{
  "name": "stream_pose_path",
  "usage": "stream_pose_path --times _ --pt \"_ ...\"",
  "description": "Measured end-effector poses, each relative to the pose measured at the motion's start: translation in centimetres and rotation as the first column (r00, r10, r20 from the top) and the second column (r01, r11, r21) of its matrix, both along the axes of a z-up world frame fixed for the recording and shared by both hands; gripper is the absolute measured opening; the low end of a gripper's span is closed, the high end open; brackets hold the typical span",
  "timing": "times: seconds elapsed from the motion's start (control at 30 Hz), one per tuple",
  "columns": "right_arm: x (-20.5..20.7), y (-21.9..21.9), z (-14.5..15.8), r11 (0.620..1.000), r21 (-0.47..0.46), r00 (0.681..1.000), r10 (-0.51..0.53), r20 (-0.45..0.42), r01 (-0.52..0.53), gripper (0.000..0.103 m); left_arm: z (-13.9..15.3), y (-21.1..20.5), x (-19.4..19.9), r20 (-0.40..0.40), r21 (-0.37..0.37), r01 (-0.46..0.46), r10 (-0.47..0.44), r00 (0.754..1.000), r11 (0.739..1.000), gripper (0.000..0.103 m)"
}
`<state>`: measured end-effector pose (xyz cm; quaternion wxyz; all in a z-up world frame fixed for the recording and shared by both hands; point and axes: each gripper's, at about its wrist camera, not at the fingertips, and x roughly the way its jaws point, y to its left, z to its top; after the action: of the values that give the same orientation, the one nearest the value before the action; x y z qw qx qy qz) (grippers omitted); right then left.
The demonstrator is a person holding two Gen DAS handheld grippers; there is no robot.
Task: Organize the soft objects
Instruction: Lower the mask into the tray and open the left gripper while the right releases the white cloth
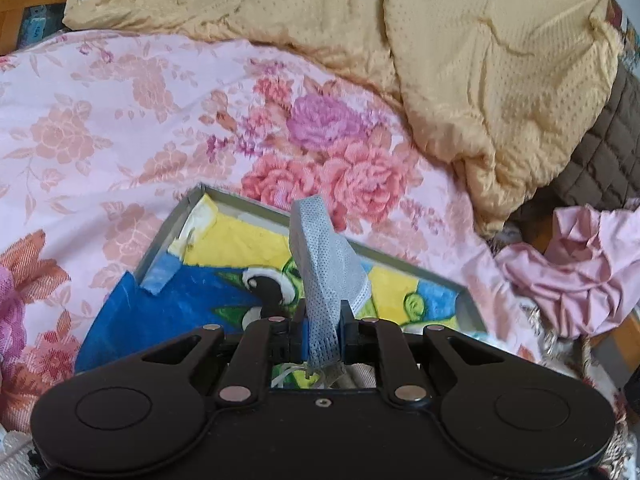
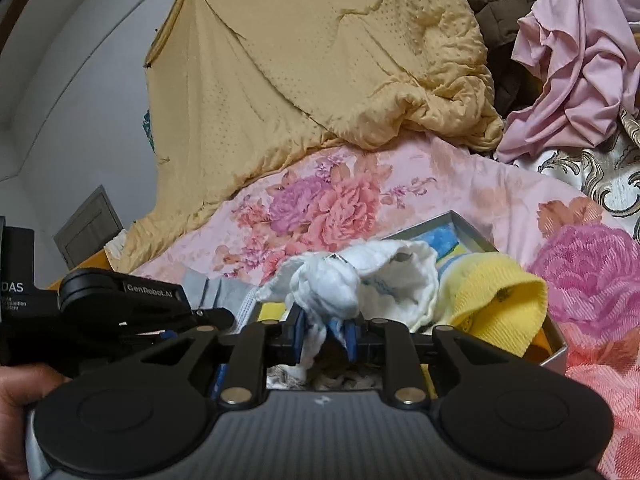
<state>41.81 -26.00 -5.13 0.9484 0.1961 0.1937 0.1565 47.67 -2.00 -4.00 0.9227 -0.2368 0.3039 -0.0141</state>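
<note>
Mask fabric, a grey face mask (image 1: 320,276), stands clenched in the left tongs (image 1: 323,330) above the tin box (image 1: 420,270): light, limp, best pinched mid-fold. Right view: right tongs (image 2: 325,330) grasp a soft white cloth (image 2: 340,286) beside a yellow sock (image 2: 500,304)

The left gripper (image 1: 323,334) pinches a grey-blue face mask (image 1: 322,264) above the metal tray (image 1: 256,203), which lies on the floral quilt (image 1: 120,128) with a colourful cloth (image 1: 192,300) inside.

The left gripper (image 2: 120,312) reads "GenRobot.AI" on its side; "DAS" on its body.
</note>
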Motion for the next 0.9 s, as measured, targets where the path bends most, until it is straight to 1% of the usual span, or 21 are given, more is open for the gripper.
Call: stream_pose_path --times 0.03,0.13,0.27,0.33,0.4,0.43,0.47,0.53,0.6,0.67,0.73,0.8,0.83,0.87,0.9 --pt "0.1 0.0 -0.1 1.0 0.001 1.0 0.003 -0.004 -0.003 0.026 -0.2 -0.1 0.1 -0.01 0.006 0.004 -0.004 1.0 1.0 0.014" --pt "0.2 0.1 -0.1 1.0 -0.005 1.0 0.0 -0.016 0.0 0.037 -0.5 -0.4 0.3 -0.044 0.024 0.014 -0.013 0.999 1.0 0.014" --pt "0.2 -0.1 0.0 1.0 -0.009 1.0 -0.004 -0.02 0.004 0.039 -1.2 -0.7 0.5 -0.096 0.03 0.028 -0.025 0.995 0.999 0.015" --pt "0.2 -0.2 0.0 1.0 -0.007 1.0 -0.007 -0.021 0.007 0.039 -1.6 -1.0 0.6 -0.107 0.041 0.03 -0.025 0.994 0.999 0.015" --pt "0.2 -0.3 0.0 1.0 -0.008 1.0 -0.006 -0.026 0.006 0.041 -1.7 -1.1 0.5 -0.111 0.046 0.028 -0.022 0.994 0.999 0.016" --pt "0.3 -0.4 0.0 1.0 -0.012 1.0 -0.002 -0.03 0.001 0.045 -1.7 -1.1 0.5 -0.113 0.041 0.024 -0.02 0.993 0.999 0.016" --pt "0.3 -0.4 -0.1 1.0 -0.015 0.999 0.004 -0.036 -0.005 0.052 -1.8 -1.0 0.5 -0.115 0.036 0.022 -0.018 0.993 0.999 0.016" --pt "0.5 -0.5 -0.2 1.0 -0.021 0.999 0.008 -0.047 -0.009 0.058 -1.7 -1.1 0.4 -0.12 0.033 0.024 -0.02 0.993 0.999 0.023" --pt "0.5 -0.6 -0.3 1.0 -0.023 0.998 0.013 -0.059 -0.014 0.06 -1.7 -1.1 0.3 -0.126 0.035 0.022 -0.017 0.992 0.999 0.024" --pt "0.5 -0.6 -0.3 0.999 -0.03 0.998 0.021 -0.065 -0.023 0.066 -1.5 -1.0 0.2 -0.13 0.031 0.014 -0.01 0.992 0.999 0.026" --pt "0.4 -0.6 -0.1 0.999 -0.04 0.997 0.026 -0.066 -0.028 0.072 -1.3 -0.8 0.0 -0.127 0.032 0.005 -0.001 0.992 0.999 0.035" --pt "0.3 -0.6 0.2 0.998 -0.05 0.997 0.038 -0.071 -0.042 0.077 -0.9 -0.6 -0.3 -0.124 0.035 0.004 0.001 0.992 0.999 0.041" --pt "0.2 -0.7 0.3 0.998 -0.053 0.996 0.042 -0.073 -0.046 0.082 -0.8 -0.4 -0.5 -0.123 0.037 0.003 0.001 0.992 0.999 0.044" --pt "0.2 -0.7 0.4 0.997 -0.058 0.996 0.043 -0.075 -0.047 0.083 -0.6 -0.4 -0.7 -0.122 0.039 0.003 0.002 0.993 0.999 0.045" --pt "0.1 -0.8 0.4 0.997 -0.067 0.996 0.044 -0.08 -0.049 0.083 -0.5 -0.3 -0.8 -0.122 0.042 0.0 0.005 0.993 0.999 0.049"
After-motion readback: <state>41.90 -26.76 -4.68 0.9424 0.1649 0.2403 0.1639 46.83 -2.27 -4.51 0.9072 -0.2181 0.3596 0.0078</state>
